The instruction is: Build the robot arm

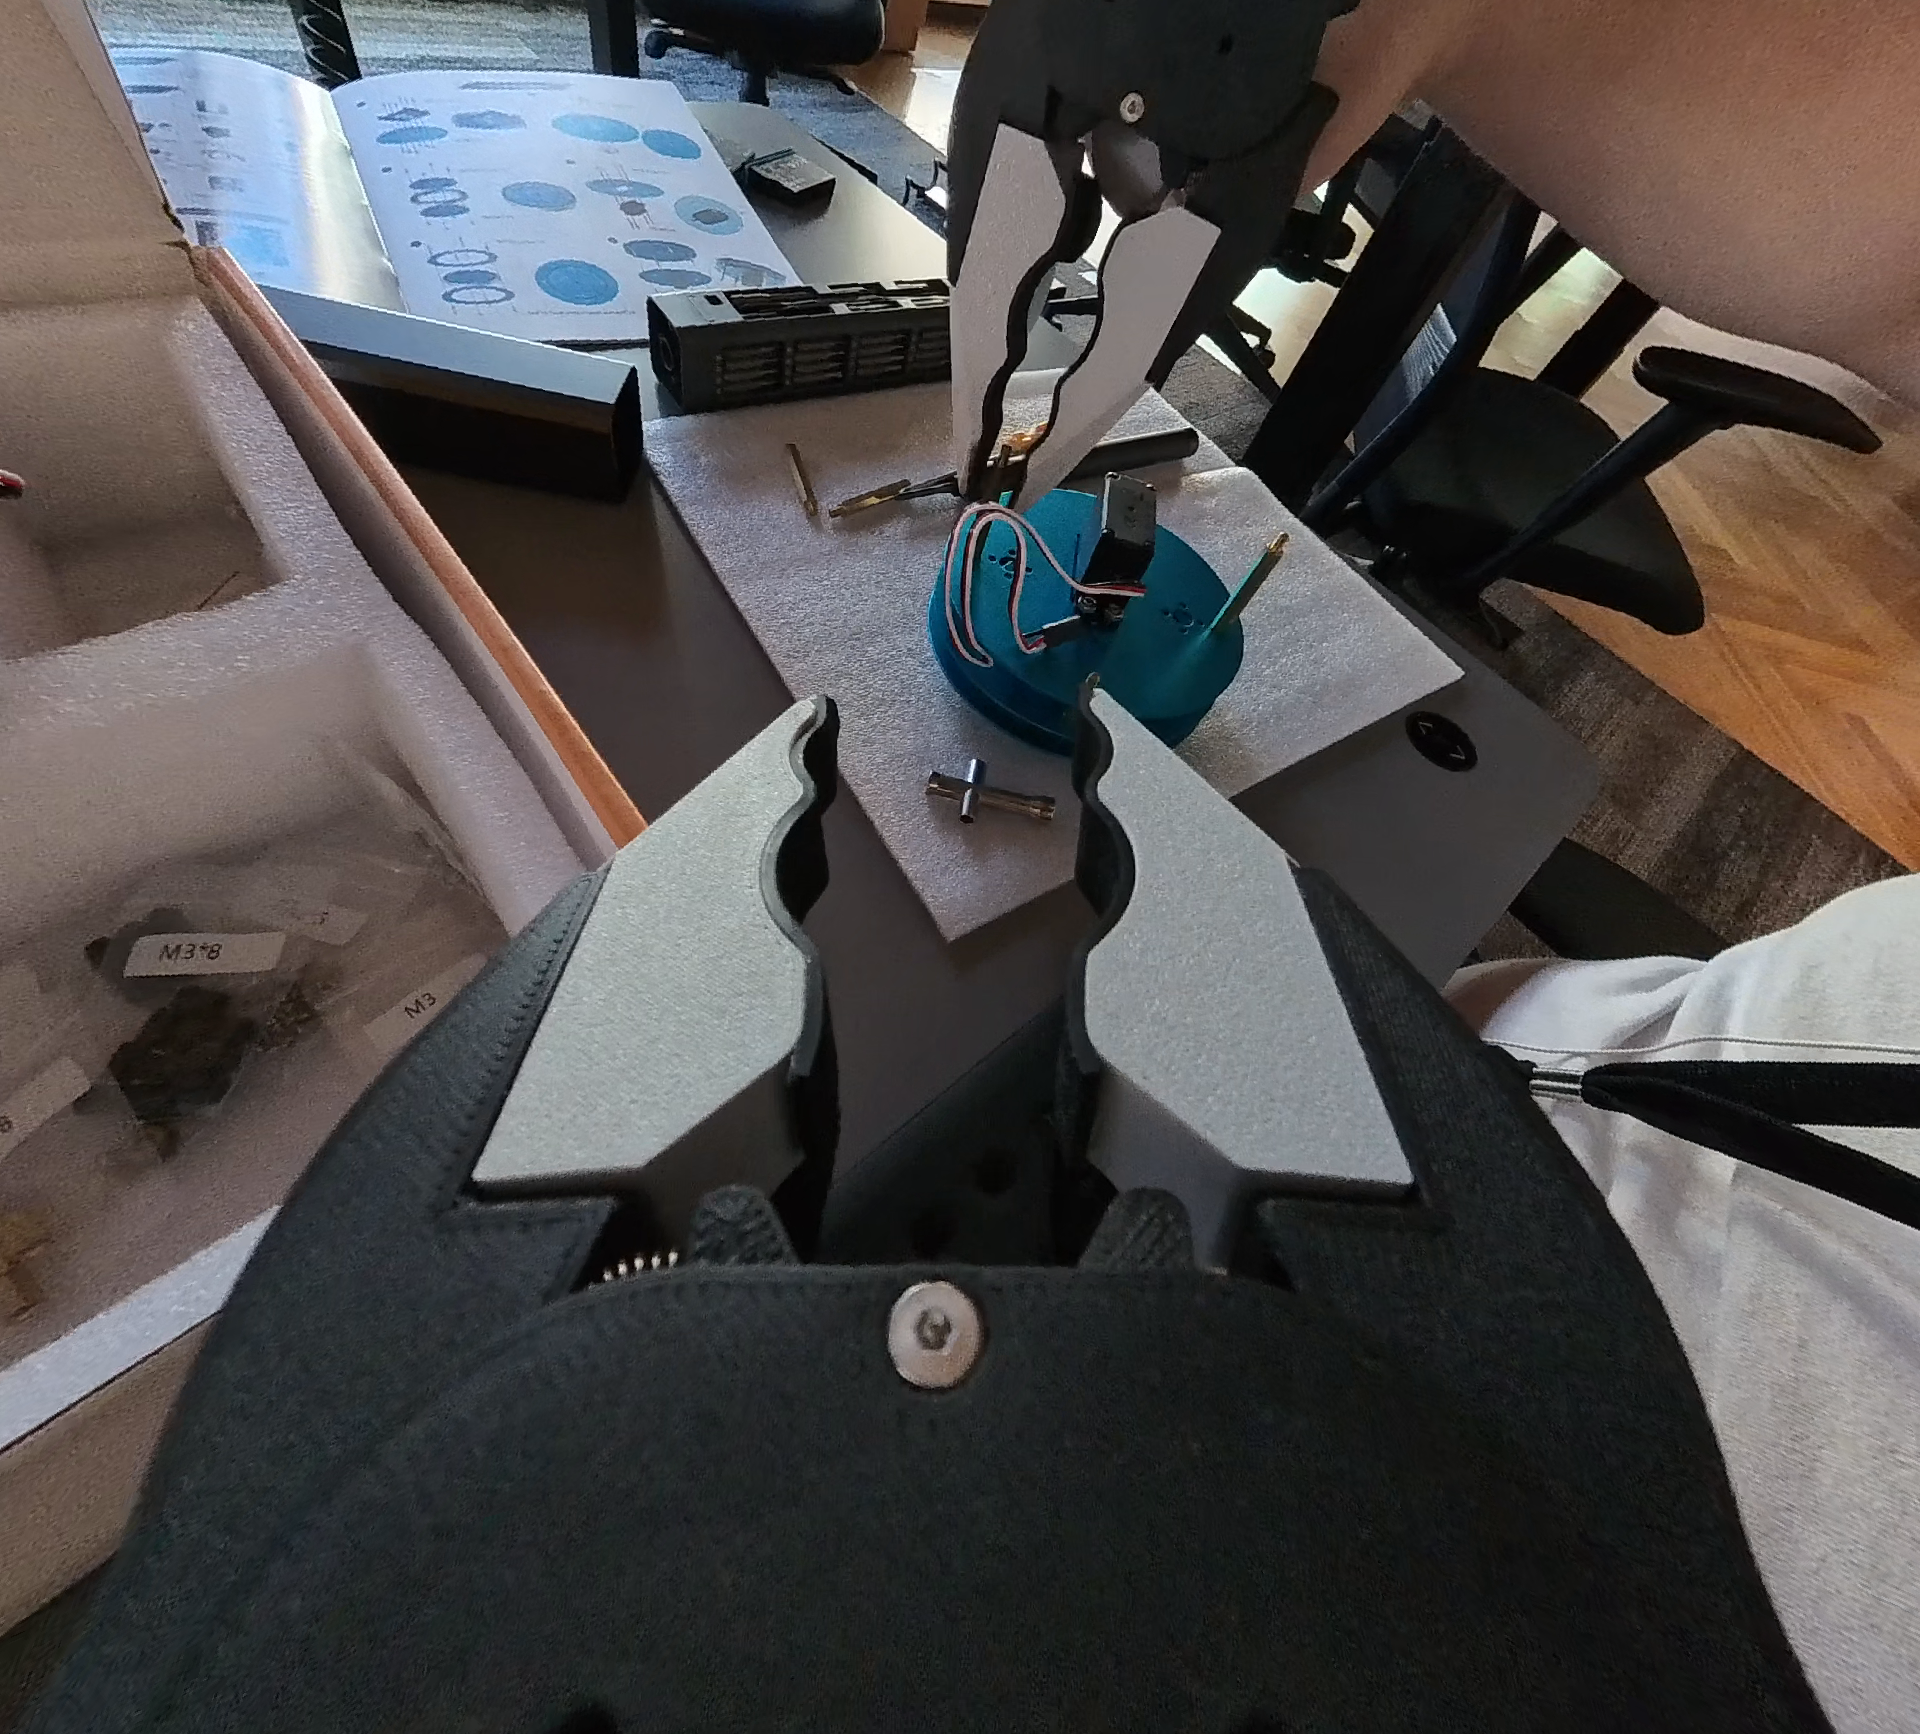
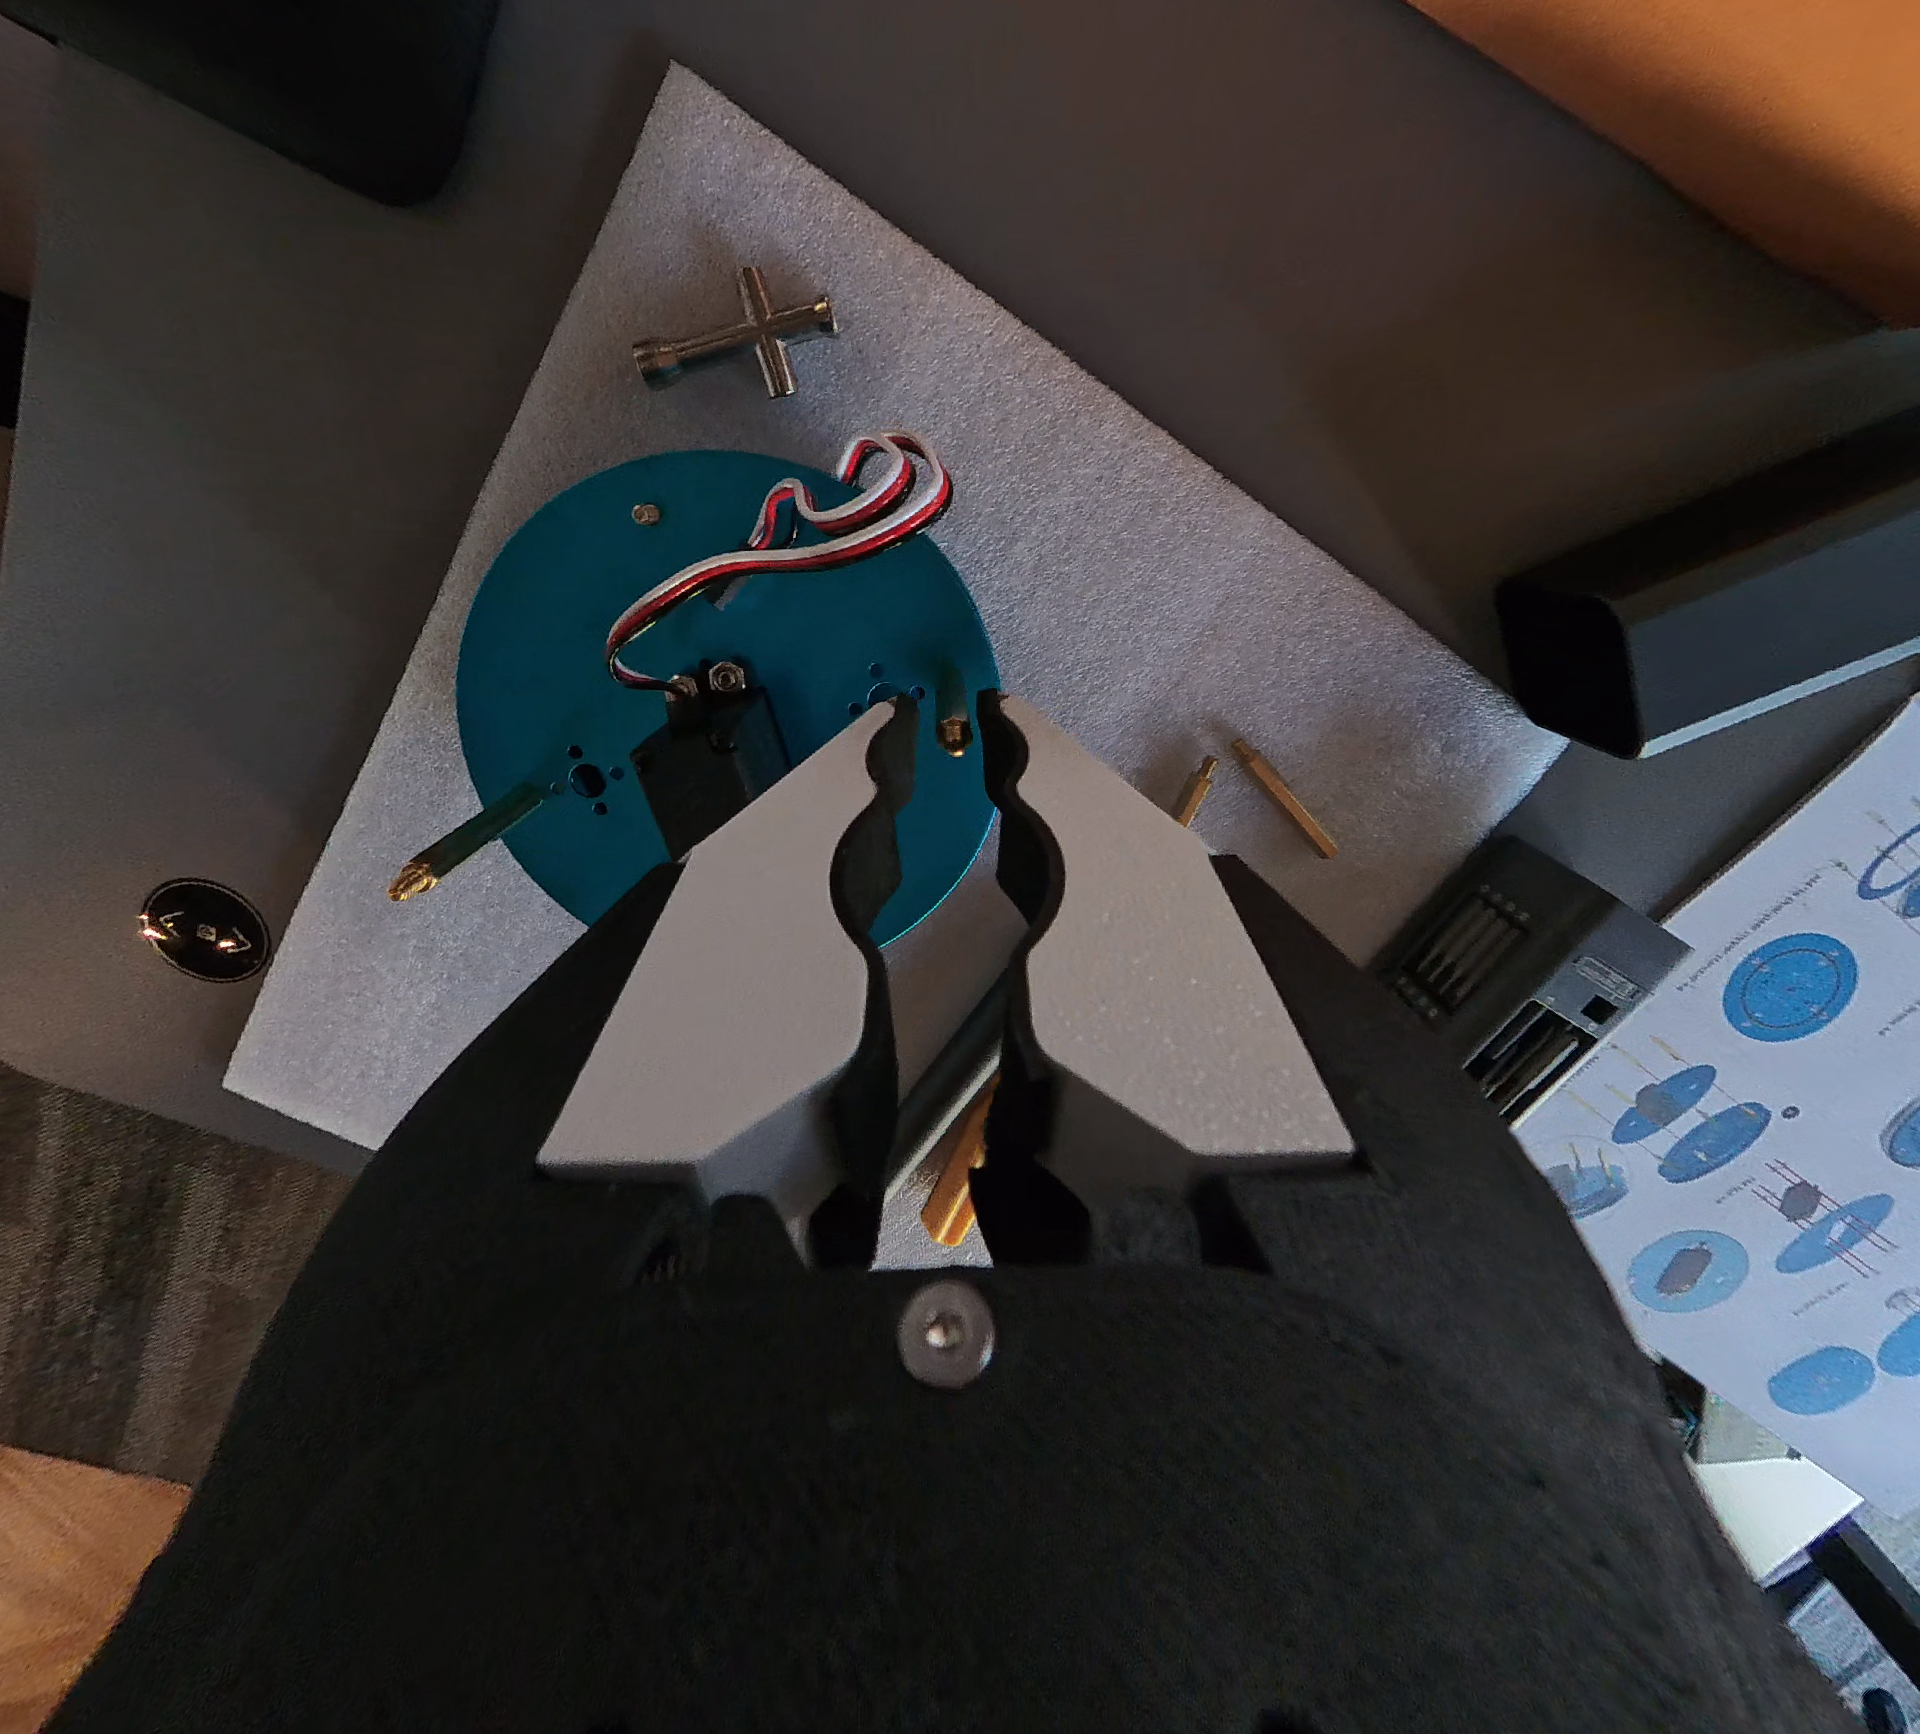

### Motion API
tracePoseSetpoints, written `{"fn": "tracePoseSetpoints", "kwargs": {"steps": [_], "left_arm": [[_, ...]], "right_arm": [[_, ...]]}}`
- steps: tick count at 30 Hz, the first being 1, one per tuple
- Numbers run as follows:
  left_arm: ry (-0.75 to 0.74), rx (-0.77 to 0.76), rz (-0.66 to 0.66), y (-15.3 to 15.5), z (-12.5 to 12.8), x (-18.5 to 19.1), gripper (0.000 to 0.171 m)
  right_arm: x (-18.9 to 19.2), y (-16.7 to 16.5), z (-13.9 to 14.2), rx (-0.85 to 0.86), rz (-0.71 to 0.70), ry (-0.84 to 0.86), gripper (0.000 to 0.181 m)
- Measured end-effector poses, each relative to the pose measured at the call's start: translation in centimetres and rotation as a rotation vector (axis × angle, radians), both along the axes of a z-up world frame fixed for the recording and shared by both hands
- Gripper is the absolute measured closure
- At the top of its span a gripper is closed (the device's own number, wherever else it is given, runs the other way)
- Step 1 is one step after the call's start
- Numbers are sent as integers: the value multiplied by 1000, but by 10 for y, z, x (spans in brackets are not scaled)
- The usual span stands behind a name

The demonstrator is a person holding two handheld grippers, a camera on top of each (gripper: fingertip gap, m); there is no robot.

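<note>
Two hand-held grippers: the left hand-held gripper (image 1: 956, 713) hangs over the near edge of the table (image 1: 623, 645) with its fingers wide apart and nothing between them. The right hand-held gripper (image 2: 940, 708) points steeply down onto a blue round plate (image 2: 540, 645).
Right fingers: narrowly apart, one tip on either side of a brass standoff (image 2: 951, 734) that stands near the plate's rim. A sliver of blue shows between the standoff and one finger. Whether the other pad touches it cannot be told.
Standoff axis: upright, square to the plate. The right wrist view looks almost straight down its length, so little more than its top end shows.
Second standoff (image 1: 1252, 588): also upright, at the opposite rim, well apart from the first.
On the plate: a black servo (image 1: 1117, 541) bolted near the middle, its red, white and black wires (image 2: 831, 531) looping out over the rim.
Under the plate: a white foam sheet (image 2: 1143, 541) lying on the table.
Loose parts: two brass standoffs (image 2: 1195, 791) (image 2: 1283, 796) lying flat on the foam just beside the right hand-held gripper. A steel cross wrench (image 1: 989, 796) lies flat nearer the left one.
Farther off: a dark bit case (image 1: 800, 344), an open picture booklet (image 1: 540, 198) and a foam-lined box (image 1: 156, 749) with bagged hardware.
</note>
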State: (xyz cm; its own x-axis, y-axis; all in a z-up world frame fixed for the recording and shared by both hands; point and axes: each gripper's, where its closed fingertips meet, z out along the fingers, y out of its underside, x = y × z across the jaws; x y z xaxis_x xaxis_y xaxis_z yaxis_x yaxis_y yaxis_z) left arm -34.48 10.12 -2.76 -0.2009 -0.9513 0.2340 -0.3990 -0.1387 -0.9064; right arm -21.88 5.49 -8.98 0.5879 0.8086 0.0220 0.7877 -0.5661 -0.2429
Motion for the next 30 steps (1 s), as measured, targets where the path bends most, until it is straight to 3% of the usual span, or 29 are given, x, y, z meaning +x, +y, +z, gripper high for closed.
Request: {"fn": "tracePoseSetpoints", "kwargs": {"steps": [5, 9, 13, 18, 20, 24, 27, 30], "left_arm": [[5, -4, -4, -2, -1, 0, 127], [3, -3, -3, -4, -1, -2, 127], [-3, -19, -3, -5, 1, -5, 127], [-13, -35, -8, -11, 3, -7, 128], [-16, -54, -17, -15, 3, -7, 128], [-10, -68, -38, -21, 0, -9, 127], [-7, -65, -40, -25, -3, -12, 126], [-2, -30, -50, -37, -11, -11, 126]], "right_arm": [[2, 2, -1, -45, -103, 16, 176], [4, 2, -2, -54, -311, 22, 176], [6, 2, -2, -47, -637, 36, 176], [8, 3, -3, 10, -861, 44, 176], [7, 3, -3, 15, -882, 64, 176], [7, 3, 1, 69, -791, 108, 168], [13, 2, 32, 296, -769, 197, 156], [2, -28, 60, 454, -825, 379, 137]]}}
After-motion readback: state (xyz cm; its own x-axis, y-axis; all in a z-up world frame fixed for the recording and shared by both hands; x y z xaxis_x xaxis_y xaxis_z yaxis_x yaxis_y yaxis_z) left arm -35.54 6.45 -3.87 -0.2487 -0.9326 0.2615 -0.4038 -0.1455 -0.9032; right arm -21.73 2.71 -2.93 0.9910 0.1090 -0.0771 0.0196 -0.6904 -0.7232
